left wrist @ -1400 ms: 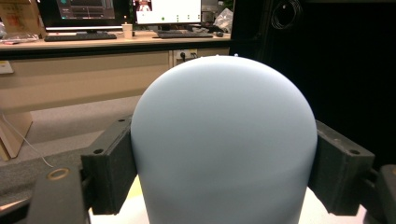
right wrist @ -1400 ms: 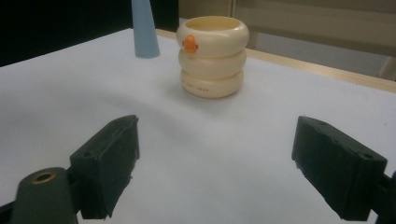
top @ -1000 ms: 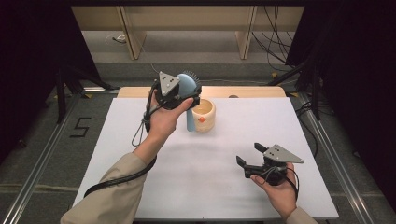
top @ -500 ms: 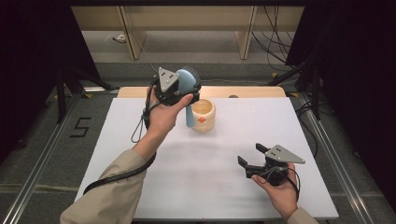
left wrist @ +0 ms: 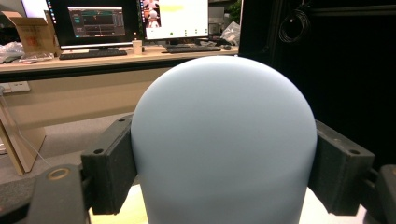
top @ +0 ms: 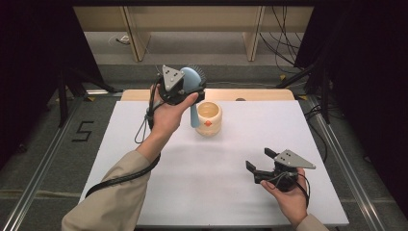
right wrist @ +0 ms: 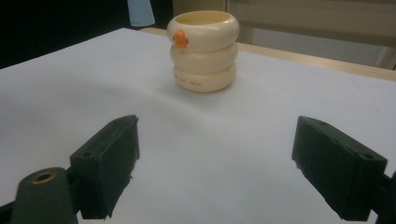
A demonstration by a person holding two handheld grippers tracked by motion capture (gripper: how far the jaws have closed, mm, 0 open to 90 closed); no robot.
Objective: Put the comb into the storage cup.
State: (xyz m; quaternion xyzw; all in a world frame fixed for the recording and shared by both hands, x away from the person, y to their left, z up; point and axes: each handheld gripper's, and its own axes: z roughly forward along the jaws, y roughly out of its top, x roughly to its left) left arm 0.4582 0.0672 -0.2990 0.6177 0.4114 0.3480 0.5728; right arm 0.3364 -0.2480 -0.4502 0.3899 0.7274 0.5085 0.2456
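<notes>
My left gripper [top: 186,86] is raised over the back of the white table [top: 216,192] and is shut on the rounded head of a pale blue hairbrush [top: 191,79]. Dark bristles edge the head, and the handle hangs down beside a cream ringed cup [top: 210,118] with an orange mark. In the left gripper view the blue head [left wrist: 224,140] is clamped between both jaws. My right gripper [top: 260,160] rests low at the front right, open with nothing between its fingers. It faces the cup [right wrist: 203,51], with the brush handle tip [right wrist: 140,11] behind to the left.
A wooden strip [top: 260,94] runs along the table's far edge. Dark curtains and stands flank both sides. A desk with monitors [left wrist: 126,21] lies beyond in the left gripper view. Bare white surface spreads between the cup and the right gripper.
My left gripper with the brush has drifted slightly up and left in the picture. The right gripper and the cup have stayed put.
</notes>
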